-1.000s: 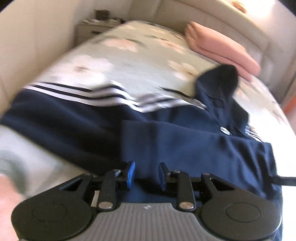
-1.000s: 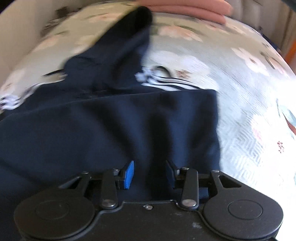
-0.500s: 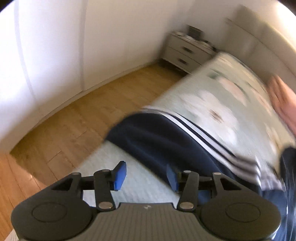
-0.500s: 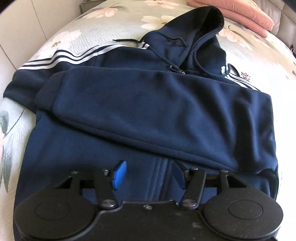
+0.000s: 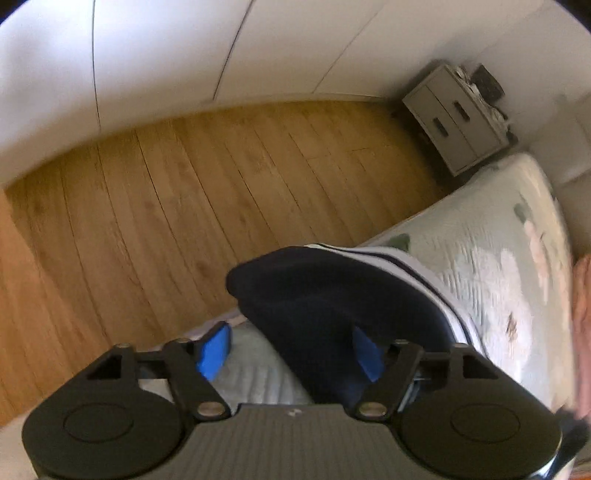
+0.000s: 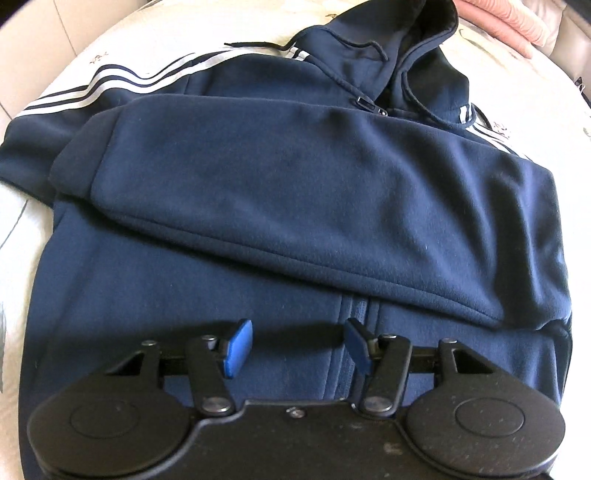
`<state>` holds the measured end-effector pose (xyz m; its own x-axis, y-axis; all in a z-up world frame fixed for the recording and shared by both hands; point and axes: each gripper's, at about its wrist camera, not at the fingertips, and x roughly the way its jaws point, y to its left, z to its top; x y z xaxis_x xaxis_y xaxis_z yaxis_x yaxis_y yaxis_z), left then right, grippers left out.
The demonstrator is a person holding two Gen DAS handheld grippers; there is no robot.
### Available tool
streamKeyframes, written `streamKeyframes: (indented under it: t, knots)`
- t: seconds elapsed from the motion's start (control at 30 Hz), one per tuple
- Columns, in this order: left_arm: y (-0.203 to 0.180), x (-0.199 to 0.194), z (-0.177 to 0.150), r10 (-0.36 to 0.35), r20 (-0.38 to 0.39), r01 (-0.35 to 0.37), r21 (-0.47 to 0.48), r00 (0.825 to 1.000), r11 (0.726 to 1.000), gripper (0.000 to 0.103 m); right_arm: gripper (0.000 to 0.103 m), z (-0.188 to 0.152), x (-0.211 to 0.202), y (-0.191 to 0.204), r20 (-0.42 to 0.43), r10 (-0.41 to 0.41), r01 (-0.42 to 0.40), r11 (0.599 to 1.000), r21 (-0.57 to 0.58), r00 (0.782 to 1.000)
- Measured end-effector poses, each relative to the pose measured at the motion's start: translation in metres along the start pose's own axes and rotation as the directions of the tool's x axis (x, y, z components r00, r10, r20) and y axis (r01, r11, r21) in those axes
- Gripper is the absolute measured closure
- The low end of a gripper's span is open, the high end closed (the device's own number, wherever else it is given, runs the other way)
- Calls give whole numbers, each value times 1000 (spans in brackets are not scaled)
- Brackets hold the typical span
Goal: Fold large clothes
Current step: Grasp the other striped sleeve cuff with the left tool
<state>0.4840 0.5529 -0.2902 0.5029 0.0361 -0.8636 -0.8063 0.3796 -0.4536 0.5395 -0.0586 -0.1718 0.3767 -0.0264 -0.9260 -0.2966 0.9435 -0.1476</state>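
Now the left gripper (image 5: 291, 350) has swung toward the striped sleeve (image 5: 332, 306); both grippers' jaws apart, right gripper (image 6: 297, 347) over the soft fleecy hoodie (image 6: 295, 192).

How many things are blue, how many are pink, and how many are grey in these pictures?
Blue: 1, the navy hoodie with white stripes, on the bed.
Pink: 1, the folded pink cloth near the bed's head.
Grey: 1, the bedside cabinet.
Total: 3.

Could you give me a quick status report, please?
Left gripper open around striped sleeve cuff. Right gripper open over hoodie; other sleeve folded. No obstruction.
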Motion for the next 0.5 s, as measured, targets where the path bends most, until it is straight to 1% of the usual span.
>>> streamKeyframes:
  t: [0.07,0.13,0.17,0.2,0.23,0.27,0.3,0.33,0.43,0.5]
  knots:
    - [6,7,9,-48,-22,47,-40,999,998,32,32,0,0,1,2,-5,5,1000,-3,1000]
    - [8,14,13,-87,-25,85,-57,996,995,44,30,0,0,2,7,-13,14,1000,-6,1000]
    - [7,15,13,-94,-16,93,-52,995,994,48,29,0,0,2,10,-18,18,1000,-8,1000]
    - [4,16,13,-96,-4,96,-41,995,995,55,28,0,0,2,12,-21,22,1000,-8,1000]
    - [2,15,11,-93,13,93,-21,996,995,64,27,-1,0,3,15,-25,25,1000,-8,1000]
    - [-1,14,9,-90,35,89,7,995,996,70,26,-1,0,3,16,-28,28,1000,-7,999]
    - [-4,10,8,-88,58,86,33,994,996,88,26,-2,1,3,17,-30,30,1000,-6,999]
    - [-9,7,6,-77,78,73,56,994,996,91,25,-2,0,3,19,-32,32,999,-6,999]
    - [-24,-9,-3,-70,130,55,112,989,992,93,25,-2,0,3,22,-31,31,1000,-2,999]
    - [-38,-25,-9,-79,186,47,174,979,984,93,25,-3,-2,3,25,-33,33,999,0,999]
